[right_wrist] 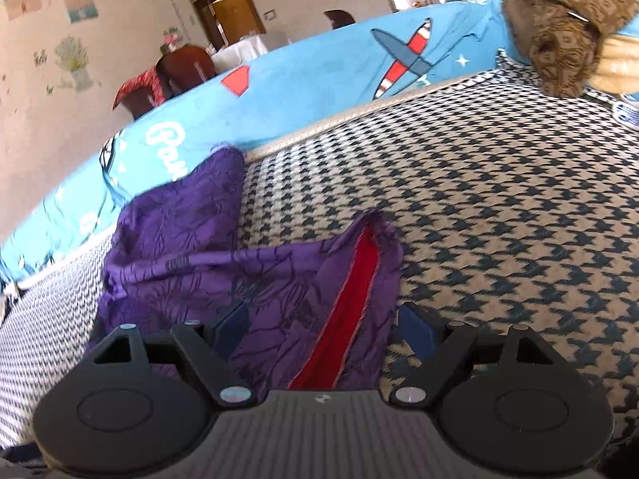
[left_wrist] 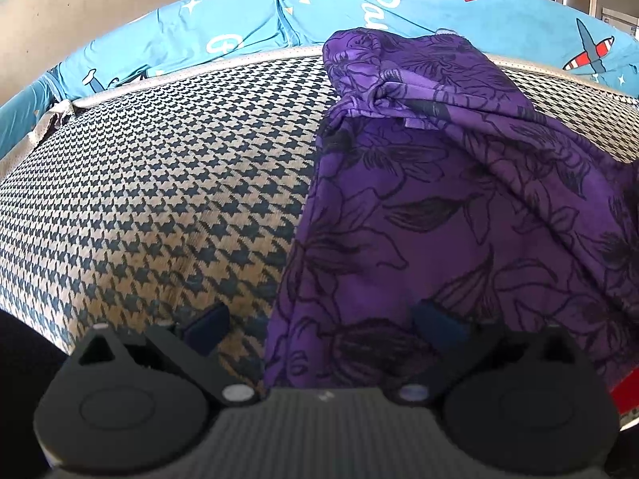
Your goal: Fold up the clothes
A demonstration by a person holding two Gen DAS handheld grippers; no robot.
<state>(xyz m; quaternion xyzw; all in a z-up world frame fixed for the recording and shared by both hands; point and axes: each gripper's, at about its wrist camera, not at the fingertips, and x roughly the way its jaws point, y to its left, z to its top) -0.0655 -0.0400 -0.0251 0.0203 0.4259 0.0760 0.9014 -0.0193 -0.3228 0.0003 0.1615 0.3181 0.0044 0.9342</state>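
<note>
- My left gripper [left_wrist: 322,325]: jaws spread wide, nothing pinched. The left finger sits over bare houndstooth cushion [left_wrist: 159,183], the right finger over the purple floral garment [left_wrist: 439,207]. The garment's left edge runs down between them; whether either pad touches the cloth I cannot tell.
- My right gripper [right_wrist: 324,329]: jaws also wide apart, released. A near corner of the garment [right_wrist: 191,263] lies in the gap, loose, with neither pad closed on it.
- Left wrist view only: the garment's far end is bunched into a knotted-looking lump near the cushion's pale piping, and the cloth drapes toward the near right.
- Right wrist view only: a red lining strip [right_wrist: 351,303] shows where the garment's right edge is turned back. The view is slightly blurred.
- Right wrist view only: a brown patterned cloth bundle [right_wrist: 567,36] sits at the far right, well apart from the garment.
- Both views: a blue sheet printed with aeroplanes [left_wrist: 247,28] lies behind the cushion, and the garment's far end reaches it.
</note>
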